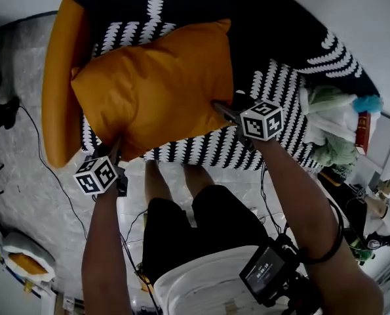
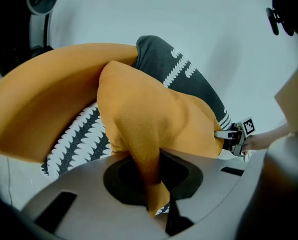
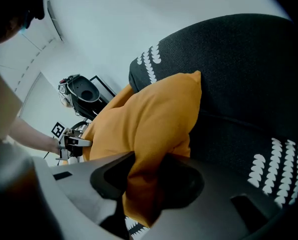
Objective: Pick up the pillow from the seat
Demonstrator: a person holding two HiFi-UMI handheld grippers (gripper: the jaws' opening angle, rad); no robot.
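Note:
An orange pillow [image 1: 155,87] lies on the chair's black seat with white leaf print [image 1: 276,84]. My left gripper [image 1: 116,146] is shut on the pillow's near left corner; in the left gripper view a fold of orange cloth [image 2: 146,159] is pinched between the jaws of that gripper [image 2: 151,184]. At the pillow's right edge, my right gripper [image 1: 222,108] is shut on it too. The right gripper view shows the pillow [image 3: 149,119] bunched between that gripper's [image 3: 143,194] jaws. Each gripper view catches the other gripper across the pillow: right gripper [image 2: 234,134], left gripper [image 3: 71,141].
A tall orange side cushion [image 1: 60,84] stands at the seat's left, close against the pillow. A heap of green and white cloths [image 1: 332,123] lies right of the chair. Cables [image 1: 37,149] run over the grey floor. The person's legs [image 1: 201,222] stand before the seat.

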